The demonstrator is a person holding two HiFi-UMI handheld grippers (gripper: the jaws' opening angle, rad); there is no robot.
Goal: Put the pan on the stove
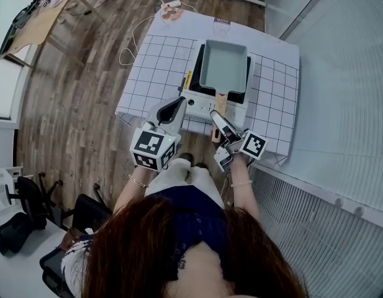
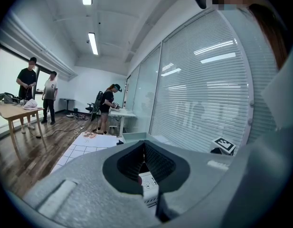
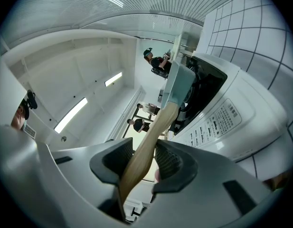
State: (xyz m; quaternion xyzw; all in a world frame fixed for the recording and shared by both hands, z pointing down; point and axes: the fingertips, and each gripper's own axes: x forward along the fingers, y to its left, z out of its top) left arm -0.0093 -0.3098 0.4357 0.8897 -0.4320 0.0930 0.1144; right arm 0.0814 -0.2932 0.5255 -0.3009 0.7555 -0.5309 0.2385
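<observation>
Gridded mat (image 1: 151,67) fills mid-frame. Nearest, lower centre: left gripper (image 1: 175,108) clenched, nothing in it. Right gripper (image 1: 217,120) clamps the wooden handle (image 1: 220,103) of the pan (image 1: 223,67). Pan sits flat on the stove (image 1: 197,106), upper centre, empty inside. Release looks next: check it's centred, open jaws wide, back straight off along the handle without nudging.
</observation>
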